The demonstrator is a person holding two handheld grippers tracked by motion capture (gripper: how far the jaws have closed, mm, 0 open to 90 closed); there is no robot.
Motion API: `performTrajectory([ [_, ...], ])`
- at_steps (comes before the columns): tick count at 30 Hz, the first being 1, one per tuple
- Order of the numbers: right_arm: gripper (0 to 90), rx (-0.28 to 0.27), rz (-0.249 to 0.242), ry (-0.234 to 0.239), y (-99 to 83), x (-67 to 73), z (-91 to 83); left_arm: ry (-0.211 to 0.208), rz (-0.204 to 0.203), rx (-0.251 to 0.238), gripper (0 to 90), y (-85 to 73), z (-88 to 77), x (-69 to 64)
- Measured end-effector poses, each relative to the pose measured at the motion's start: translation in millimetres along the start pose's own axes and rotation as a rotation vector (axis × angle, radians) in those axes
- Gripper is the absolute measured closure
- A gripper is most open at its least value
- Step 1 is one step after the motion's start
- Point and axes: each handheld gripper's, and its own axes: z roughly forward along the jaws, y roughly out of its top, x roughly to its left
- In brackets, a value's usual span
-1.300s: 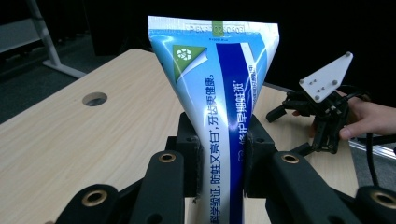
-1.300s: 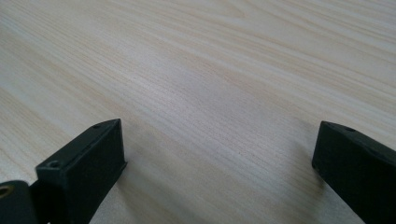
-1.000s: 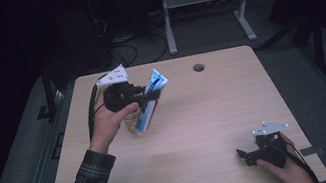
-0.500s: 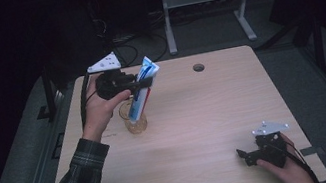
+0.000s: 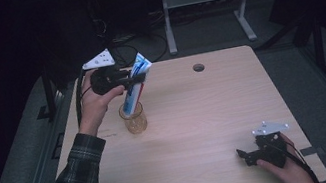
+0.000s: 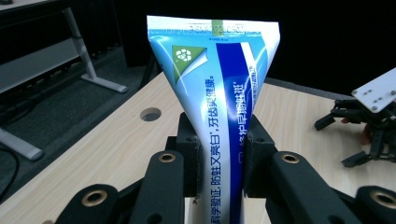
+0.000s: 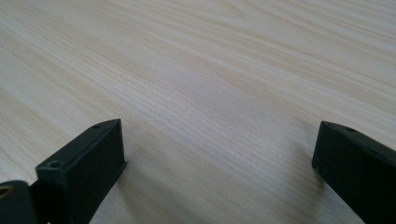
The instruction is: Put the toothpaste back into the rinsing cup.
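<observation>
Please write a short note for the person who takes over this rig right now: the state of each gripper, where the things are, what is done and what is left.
Left gripper: shut on the toothpaste tube, held near-upright, flat crimped end up, over the glass cup.
Right gripper: open, empty, low over the table at its near right corner.
Done: tube gripped and its lower end is at or in the cup's mouth; how deep cannot be told.
Left, probably: lower the tube fully, open the jaws, withdraw. The cup is unsupported, so go gently.

Light wood-grain table top [image 5: 198,131] with round cable hole [image 5: 198,67] near far edge. Grey metal desk frame [image 5: 201,3] on dark floor beyond, tangled black cables [image 5: 134,43] beside it.
</observation>
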Motion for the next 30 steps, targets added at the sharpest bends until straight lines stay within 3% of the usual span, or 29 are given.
performTrajectory([
  [15, 1.9, 0.001, 0.001, 0.0, 0.0, 0.0, 0.0, 0.045, 0.007, -0.003, 73.0, -17.1, 4.9, 15.4],
  [30, 1.9, 0.001, 0.001, 0.0, 0.0, 0.0, 0.0, 0.062, -0.051, 0.003, 73.0, -50.5, 8.1, 26.4],
])
